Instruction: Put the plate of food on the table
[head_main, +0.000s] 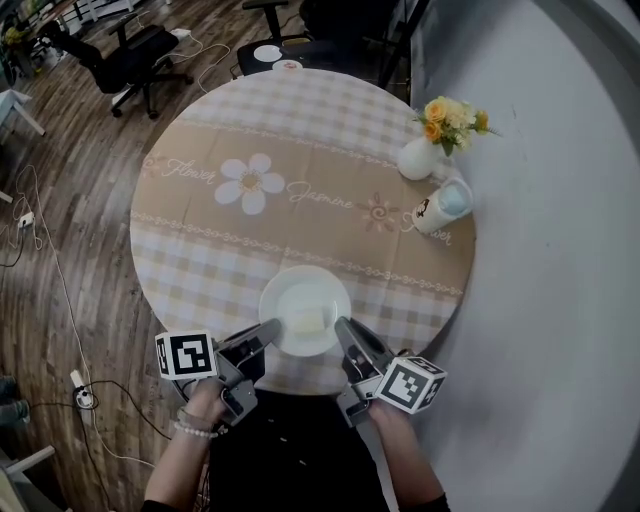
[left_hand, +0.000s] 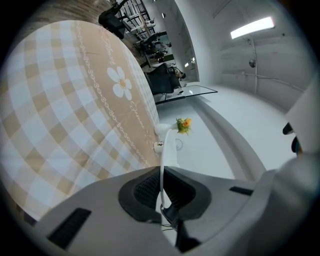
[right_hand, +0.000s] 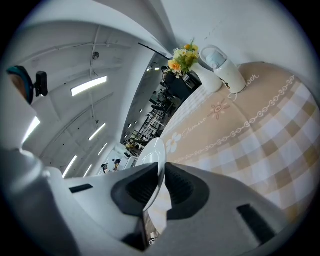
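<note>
Nearest the camera, the person's left hand (head_main: 205, 400), with a pale bead bracelet (head_main: 192, 430) at the wrist, and right hand (head_main: 385, 412) each hold a grey two-jaw tool topped by a cube of black-and-white square markers. The left gripper (head_main: 272, 326) reaches in from the lower left and the right gripper (head_main: 343, 326) from the lower right.

Between them is the round white ceramic plate (head_main: 285, 293), glossy and shallow, with a plain raised rim. A small pale cream block of food (head_main: 308, 320) lies on it, a little towards the near side. The left gripper view shows the left gripper's (left_hand: 161, 176) jaws closed on the plate (left_hand: 169, 146), seen edge-on as a thin white sliver. In the right gripper view the right gripper's (right_hand: 161, 174) jaws clamp the opposite rim of the plate (right_hand: 152, 150).

The plate sits over the near edge of the round tabletop (head_main: 300, 140), which wears a beige-and-white checked cloth with a large white daisy print (head_main: 250, 183) and cursive lettering. Whether the plate rests on the cloth or hangs just above it cannot be told.

Farther off, at the right edge of the tabletop, a white cylindrical container with a pale blue top (head_main: 441, 206) stands near a white rounded vase (head_main: 418, 158) holding yellow and orange flowers (head_main: 450, 117). Beyond the tabletop, a black office chair (head_main: 125, 55) stands on the dark wooden plank floor (head_main: 60, 180).
</note>
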